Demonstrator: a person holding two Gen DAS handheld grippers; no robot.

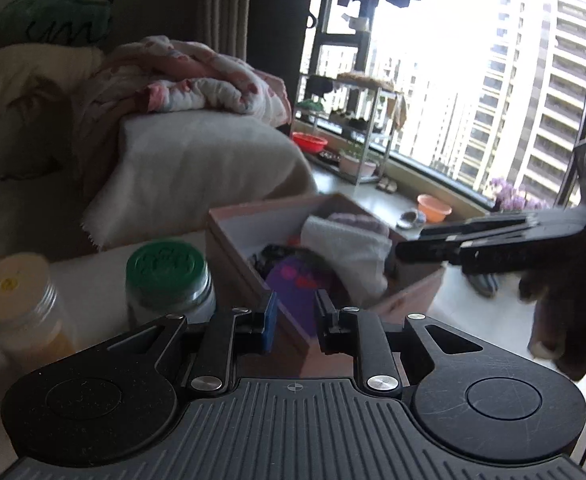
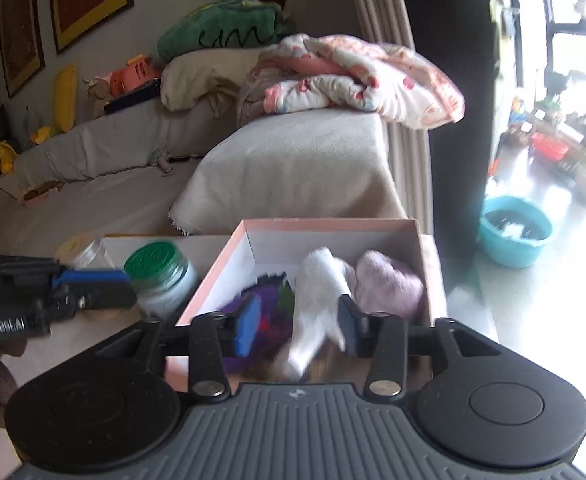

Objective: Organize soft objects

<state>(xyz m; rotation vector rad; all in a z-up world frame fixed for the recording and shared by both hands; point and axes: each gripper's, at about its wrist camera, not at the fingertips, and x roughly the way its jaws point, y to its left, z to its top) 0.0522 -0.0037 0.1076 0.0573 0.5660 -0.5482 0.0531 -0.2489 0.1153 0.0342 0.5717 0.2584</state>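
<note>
A: Where are the soft things?

B: They are in the pink box [image 2: 325, 226]. The box sits on the table, just in front of the sofa arm with the grey cover [image 2: 305, 168]. A white cloth [image 2: 321, 300] lies in the middle of the box. A pale purple soft lump [image 2: 389, 284] is right beside it, on the window side. A dark purple thing [image 2: 261, 312] with a bit of red lies on its other side.

A: What is the right gripper [image 2: 299, 320] doing?

B: It hangs over the near end of the box. Its two fingers are spread apart. The white cloth is in the gap between them, but it looks blurry and loose. I see no squeeze on it.

A: And the left gripper [image 1: 295, 314]?

B: Its fingers are close, with a small gap. Nothing is in the gap. It sits back from the box, near the jar with the green lid [image 1: 169, 276].

A: Is there another jar?

B: Yes, one with a pale yellow lid [image 1: 17, 300], further from the box.

A: What is on the sofa?

B: A pink flowery blanket [image 2: 357, 76] is bunched up on top of the arm. A green pillow [image 2: 221, 32] is behind it.
</note>
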